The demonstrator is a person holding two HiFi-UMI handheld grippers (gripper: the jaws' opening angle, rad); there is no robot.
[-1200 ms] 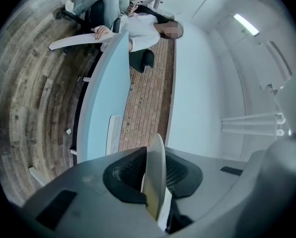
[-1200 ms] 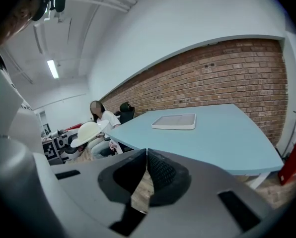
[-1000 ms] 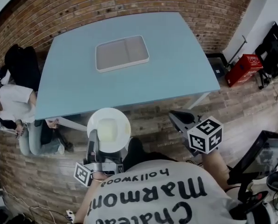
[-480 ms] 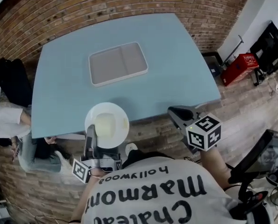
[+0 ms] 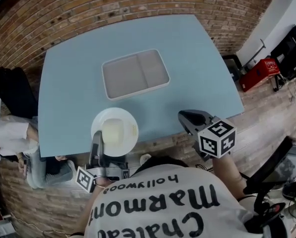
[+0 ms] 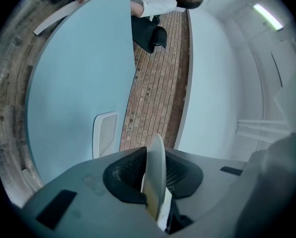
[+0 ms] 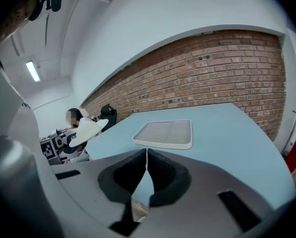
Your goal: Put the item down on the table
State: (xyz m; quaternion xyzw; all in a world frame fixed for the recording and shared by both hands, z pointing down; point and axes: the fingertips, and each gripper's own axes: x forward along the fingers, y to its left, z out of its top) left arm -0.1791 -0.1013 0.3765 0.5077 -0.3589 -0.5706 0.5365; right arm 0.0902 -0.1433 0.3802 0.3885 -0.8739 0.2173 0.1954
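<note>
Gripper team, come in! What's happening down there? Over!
Left gripper shut on white plate, over near edge of table. Right gripper shut, empty. Tray farther in, clear of the plate.

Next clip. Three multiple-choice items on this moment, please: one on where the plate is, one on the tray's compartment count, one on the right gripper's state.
1. Where is the white plate?
A) in the tray
B) in the left hand-held gripper, by the table near edge
C) on the floor

2. How many compartments has the tray?
A) one
B) two
C) four

3. The right hand-held gripper is:
A) shut, empty
B) wide open
C) shut on a cup

Key: B, the plate's rim stands between the left jaws; B, one divider splits the tray; A, its jaws meet with nothing between.
</note>
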